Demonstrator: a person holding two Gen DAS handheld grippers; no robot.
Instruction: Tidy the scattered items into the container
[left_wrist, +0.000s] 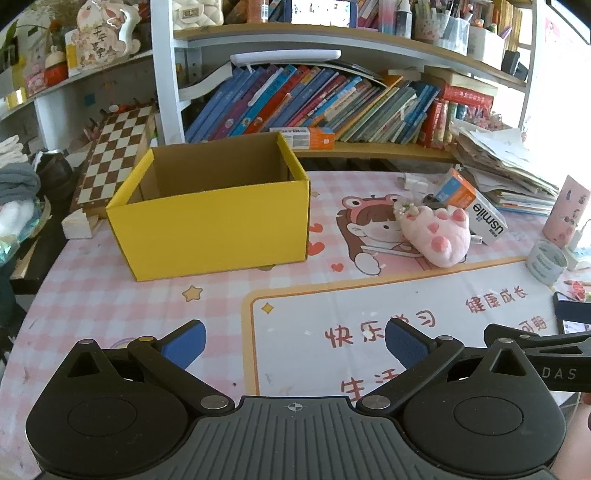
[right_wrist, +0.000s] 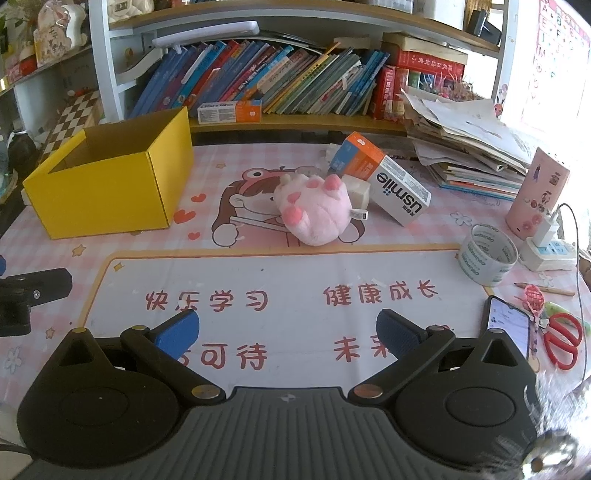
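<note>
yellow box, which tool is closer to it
Left. The left tool sits almost straight in front of the yellow box, box slightly to its left. The right tool is farther along the table, with the box well off to its left.

Strong daylight is entering from the right, overexposing the upper right corner of both views. The desk mat (right_wrist: 288, 266) is showing even illumination; the yellow box (left_wrist: 214, 225) is casting only a faint shadow at its base. Fisheye distortion is bending the bookshelf (left_wrist: 332, 37) toward the edges. The lower right corner of the right wrist view is appearing smeared.
</note>
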